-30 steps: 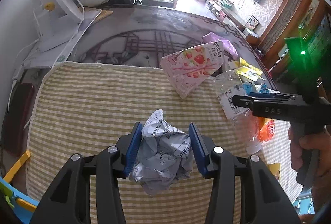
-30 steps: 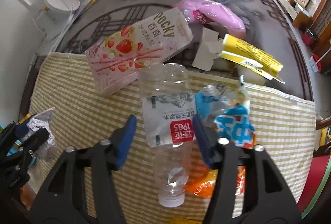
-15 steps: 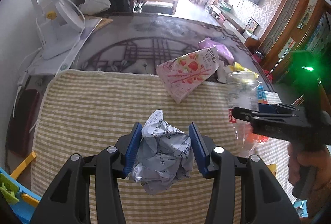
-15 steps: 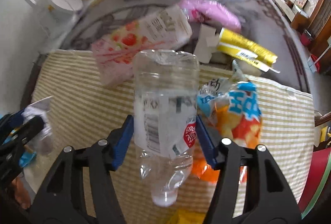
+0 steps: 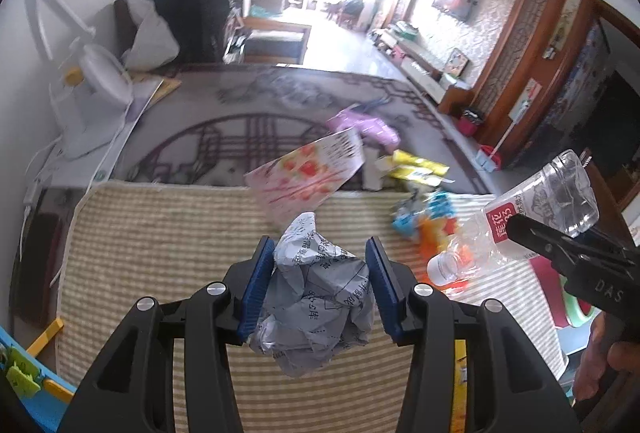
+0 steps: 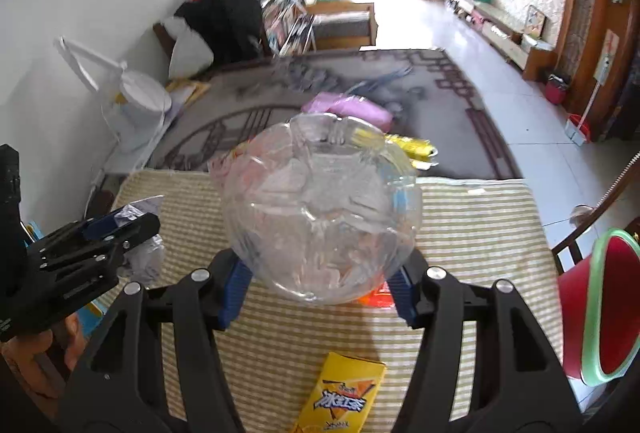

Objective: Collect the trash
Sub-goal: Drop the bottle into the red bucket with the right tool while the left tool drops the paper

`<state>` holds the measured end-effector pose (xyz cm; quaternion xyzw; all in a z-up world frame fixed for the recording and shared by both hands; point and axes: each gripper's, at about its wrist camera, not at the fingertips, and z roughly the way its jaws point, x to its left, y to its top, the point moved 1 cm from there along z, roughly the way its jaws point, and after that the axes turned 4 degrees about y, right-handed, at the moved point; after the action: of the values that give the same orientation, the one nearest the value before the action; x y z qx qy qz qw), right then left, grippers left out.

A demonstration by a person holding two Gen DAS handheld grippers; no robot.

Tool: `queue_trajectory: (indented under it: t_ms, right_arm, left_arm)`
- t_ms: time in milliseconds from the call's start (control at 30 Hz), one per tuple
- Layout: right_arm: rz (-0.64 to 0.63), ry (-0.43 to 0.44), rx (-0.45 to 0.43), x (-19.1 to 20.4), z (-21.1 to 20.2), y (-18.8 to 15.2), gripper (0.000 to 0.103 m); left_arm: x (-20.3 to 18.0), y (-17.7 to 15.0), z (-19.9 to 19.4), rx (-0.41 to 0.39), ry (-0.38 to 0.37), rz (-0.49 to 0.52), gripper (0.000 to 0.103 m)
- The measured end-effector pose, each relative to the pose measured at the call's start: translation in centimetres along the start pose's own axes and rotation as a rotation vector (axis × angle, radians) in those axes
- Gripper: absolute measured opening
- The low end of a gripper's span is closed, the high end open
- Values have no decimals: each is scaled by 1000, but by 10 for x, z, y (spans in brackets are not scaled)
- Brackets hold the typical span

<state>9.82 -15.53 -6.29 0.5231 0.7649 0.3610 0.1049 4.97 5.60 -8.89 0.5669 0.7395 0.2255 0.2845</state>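
My left gripper (image 5: 318, 287) is shut on a crumpled ball of grey printed paper (image 5: 316, 297), held above the checked mat (image 5: 160, 253). My right gripper (image 6: 318, 291) is shut on a clear plastic bottle (image 6: 320, 213), lifted off the mat with its base toward the camera. In the left wrist view that bottle (image 5: 536, 217) hangs tilted at the right, cap end down, in the right gripper (image 5: 532, 233). In the right wrist view the left gripper (image 6: 116, 229) with its paper (image 6: 140, 233) is at the left edge.
On the table lie a pink strawberry snack box (image 5: 308, 173), a blue and orange wrapper (image 5: 428, 221), a yellow packet (image 5: 420, 169), a pink bag (image 5: 368, 125) and a yellow carton (image 6: 344, 397). A red bucket with a green rim (image 6: 596, 313) stands at right. A white fan (image 5: 96, 101) stands at back left.
The right gripper closed on the bottle, lifted it off the mat and tipped its base toward the camera. The left gripper rose a little with the paper ball still in it.
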Motion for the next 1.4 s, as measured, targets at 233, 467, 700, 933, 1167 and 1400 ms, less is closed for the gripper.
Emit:
queue_trajectory:
  t_ms: [233, 467, 700, 933, 1167, 1400]
  right_arm:
    - [38, -33, -59, -14, -28, -9, 57]
    - [87, -52, -72, -33, -44, -21, 57]
    - [111, -69, -82, -51, -57, -31, 57]
    - [134, -78, -95, -76, -67, -36, 57]
    - [150, -77, -110, -111, -82, -40, 57]
    - [151, -82, -120, -152, -97, -39, 57]
  left_arm:
    - [-26, -3, -4, 6, -35, 56, 45]
    - [-47, -5, -10, 4, -55, 93, 45]
    - [-72, -3, -12, 1, -79, 129, 45]
    - [-102, -4, -13, -4, -88, 154, 45]
    - [-138, -6, -11, -5, -85, 167, 45]
    - [-185, -8, -6, -3, -88, 181, 45]
